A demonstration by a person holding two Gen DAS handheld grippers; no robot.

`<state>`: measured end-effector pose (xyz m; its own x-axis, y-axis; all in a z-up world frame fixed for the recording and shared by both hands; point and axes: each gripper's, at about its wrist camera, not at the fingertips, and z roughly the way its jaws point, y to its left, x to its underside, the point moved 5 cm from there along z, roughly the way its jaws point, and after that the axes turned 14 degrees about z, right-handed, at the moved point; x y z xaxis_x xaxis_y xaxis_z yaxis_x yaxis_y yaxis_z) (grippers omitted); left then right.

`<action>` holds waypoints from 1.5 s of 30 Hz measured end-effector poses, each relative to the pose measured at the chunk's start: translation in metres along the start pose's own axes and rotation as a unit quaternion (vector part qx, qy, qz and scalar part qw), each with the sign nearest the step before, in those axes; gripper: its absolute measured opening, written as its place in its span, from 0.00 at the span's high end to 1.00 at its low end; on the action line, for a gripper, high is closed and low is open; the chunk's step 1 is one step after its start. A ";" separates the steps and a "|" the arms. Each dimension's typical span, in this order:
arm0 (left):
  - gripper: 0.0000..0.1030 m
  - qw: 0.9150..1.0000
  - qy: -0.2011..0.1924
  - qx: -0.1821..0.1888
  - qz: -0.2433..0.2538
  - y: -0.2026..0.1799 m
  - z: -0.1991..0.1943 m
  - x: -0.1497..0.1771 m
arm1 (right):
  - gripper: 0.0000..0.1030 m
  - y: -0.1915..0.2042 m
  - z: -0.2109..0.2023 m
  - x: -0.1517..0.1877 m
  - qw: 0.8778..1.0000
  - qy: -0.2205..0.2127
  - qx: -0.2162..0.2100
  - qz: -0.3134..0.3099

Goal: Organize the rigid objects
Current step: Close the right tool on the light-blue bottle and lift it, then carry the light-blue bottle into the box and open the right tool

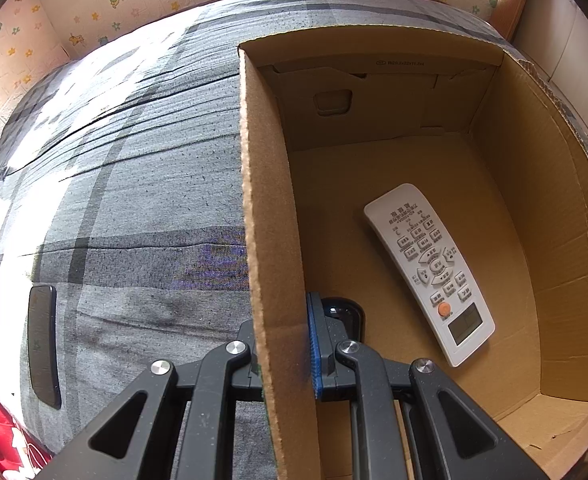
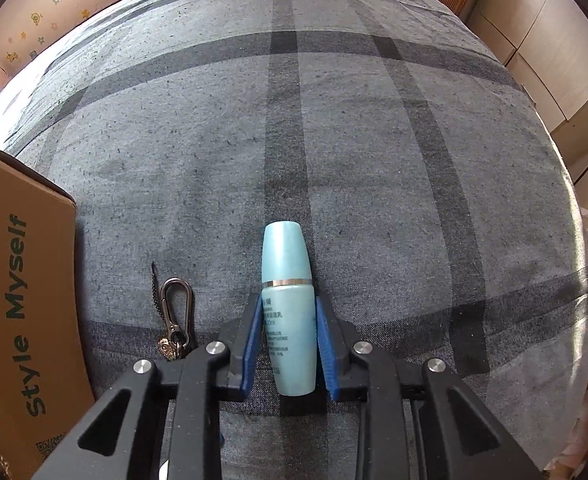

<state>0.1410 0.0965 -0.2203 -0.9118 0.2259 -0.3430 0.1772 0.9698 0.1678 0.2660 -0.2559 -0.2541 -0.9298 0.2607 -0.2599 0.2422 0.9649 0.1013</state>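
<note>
Left wrist: left gripper point(image 1: 285, 354) pinching box point(image 1: 269, 240) wall, remote point(image 1: 430, 272) inside. Right wrist: right gripper point(image 2: 288, 344) spread w/ bottle point(image 2: 289, 308) between fingers, keychain point(image 2: 175, 316) left.

Left wrist view looks closely down along the cardboard box point(image 1: 269, 240) wall; right wrist view faces the bed point(image 2: 374, 140), sharing both.

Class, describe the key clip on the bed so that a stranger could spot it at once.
On the grey plaid bedspread, find the cardboard box printed "Style Myself". Between it and the teal bottle lies the key clip, beside a dark beaded chain. It is the only metal thing there: a brownish carabiner hook.
</note>
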 end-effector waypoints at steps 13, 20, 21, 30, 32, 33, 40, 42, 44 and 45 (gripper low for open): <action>0.86 1.000 0.000 -0.004 0.002 -0.002 0.000 -0.001 | 0.73 0.009 -0.053 0.002 0.999 -0.028 -0.013 -0.013; 0.86 1.000 0.000 -0.005 0.002 -0.002 0.000 -0.001 | 0.73 0.017 -0.082 0.002 0.998 -0.046 -0.022 -0.024; 0.86 1.000 0.001 -0.005 0.002 -0.003 0.000 0.000 | 0.73 0.019 -0.086 0.002 0.998 -0.049 -0.022 -0.027; 0.86 1.000 0.000 -0.002 0.001 -0.002 0.000 -0.001 | 0.73 0.044 -0.118 0.010 0.996 -0.062 -0.036 -0.053; 0.86 1.000 0.001 -0.002 0.002 -0.001 0.000 -0.001 | 0.73 0.051 -0.122 0.012 0.996 -0.059 -0.039 -0.060; 0.86 1.000 0.001 -0.002 0.001 -0.001 0.000 -0.001 | 0.73 0.056 -0.124 0.014 0.996 -0.057 -0.041 -0.064; 0.86 1.000 0.001 -0.002 0.001 0.001 0.000 -0.001 | 0.73 0.090 -0.139 0.025 0.992 -0.056 -0.055 -0.097; 0.86 1.000 0.001 -0.001 0.001 0.001 0.000 -0.001 | 0.73 0.101 -0.141 0.029 0.991 -0.055 -0.059 -0.107; 0.86 1.000 0.001 -0.001 0.001 0.001 0.000 -0.001 | 0.73 0.111 -0.142 0.033 0.990 -0.054 -0.062 -0.115; 0.86 1.000 0.001 -0.001 0.000 0.001 0.000 -0.001 | 0.73 0.115 -0.143 0.035 0.989 -0.053 -0.064 -0.119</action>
<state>0.1421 0.0976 -0.2203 -0.9123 0.2266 -0.3410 0.1771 0.9694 0.1703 0.2216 -0.1401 -0.1144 -0.9206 0.0343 -0.3891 -0.0239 0.9893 0.1437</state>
